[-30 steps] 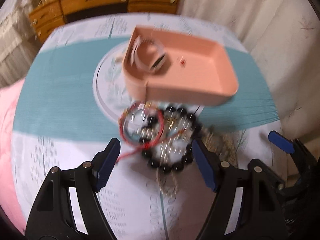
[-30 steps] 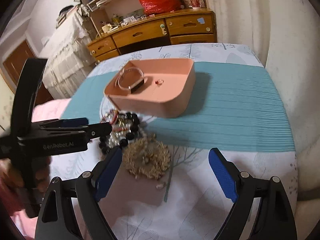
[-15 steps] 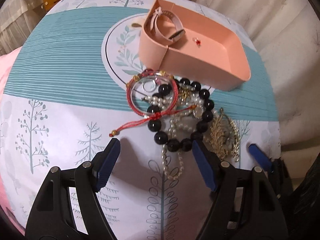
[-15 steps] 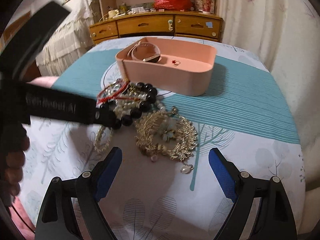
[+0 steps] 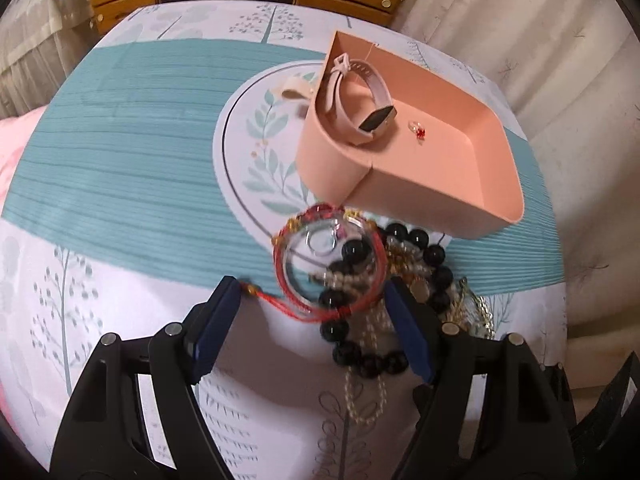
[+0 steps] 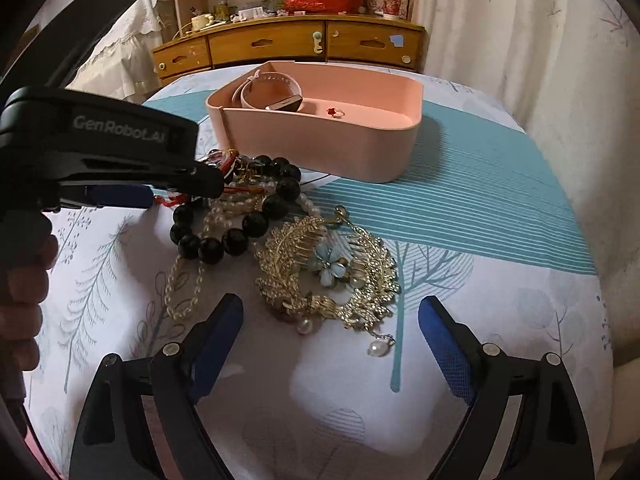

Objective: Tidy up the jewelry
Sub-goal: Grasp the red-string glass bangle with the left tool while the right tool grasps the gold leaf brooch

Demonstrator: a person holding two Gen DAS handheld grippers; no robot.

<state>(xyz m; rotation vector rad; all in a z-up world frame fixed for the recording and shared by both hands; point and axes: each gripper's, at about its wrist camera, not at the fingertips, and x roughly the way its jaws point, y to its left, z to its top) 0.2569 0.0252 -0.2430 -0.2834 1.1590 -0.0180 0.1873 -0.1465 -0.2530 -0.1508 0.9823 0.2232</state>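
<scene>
now both tools have dropped closer to the heap of jewelry than they were a second ago, and each has turned a little on the way. the left tool (image 5: pixel 312 312) stands with its jaws wide and nothing clamped; its pads flank the red cord bracelet (image 5: pixel 328 264), and the left pad looks to be right at the small bead on the cord's loose tail, though i cannot tell if it touches. the right tool (image 6: pixel 330 332) is also wide open and empty, set just short of the gold hair comb (image 6: pixel 328 268), with the comb lying ahead of the gap between its pads.

my reading is that each tool is lined up for its own pick, and the closing step is not yet done.

the heap sits on the bench (image 5: pixel 120 140) just in front of the pink tray (image 5: pixel 496 160), which already holds a watch (image 5: pixel 360 96) and a small red ring (image 5: pixel 418 130). the black bead bracelet (image 6: pixel 240 224) and a pearl strand (image 6: pixel 188 284) lie tangled under and beside the red cord.

the red bracelet lies flat as a ring, its tail running out toward the left pad. the comb's long axis runs across the right tool's view, curved like a crescent, teeth toward the tray and pearl drops hanging toward the tool. the tray's long axis runs away to the right in the left view.
</scene>
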